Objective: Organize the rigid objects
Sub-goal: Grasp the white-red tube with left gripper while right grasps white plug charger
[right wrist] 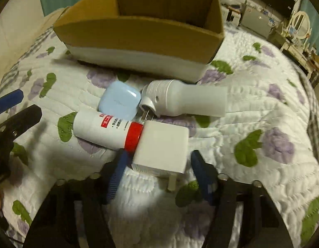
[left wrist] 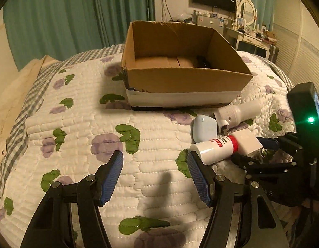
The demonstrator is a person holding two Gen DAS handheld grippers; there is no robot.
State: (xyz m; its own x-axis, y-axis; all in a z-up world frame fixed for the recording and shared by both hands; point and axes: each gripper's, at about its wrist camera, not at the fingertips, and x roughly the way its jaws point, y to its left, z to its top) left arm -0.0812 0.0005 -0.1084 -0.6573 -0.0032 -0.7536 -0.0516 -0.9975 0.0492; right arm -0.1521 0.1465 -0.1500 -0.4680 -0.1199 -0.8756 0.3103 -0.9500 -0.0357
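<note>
White charger block (right wrist: 162,147) lies low in the frame's centre on the quilt (right wrist: 252,107), between the spread jaws of the right gripper (right wrist: 157,173), touching a red-banded white bottle (right wrist: 103,129). Above sits the cardboard box (right wrist: 138,39). The left gripper (left wrist: 155,173) gapes empty.

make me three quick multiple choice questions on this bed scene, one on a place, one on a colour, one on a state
1. Where is the cardboard box relative to the small items?
A. behind them
B. on top of them
C. under the quilt

2. What colour is the band on the white bottle?
A. green
B. red
C. black

3. How is the right claw?
A. shut on the earbud case
B. inside the box
C. open around the white charger

Answers: 1 A, the box sits farther back on the quilt. 2 B, a red ring shows. 3 C, its fingers flank the charger with gaps.
</note>
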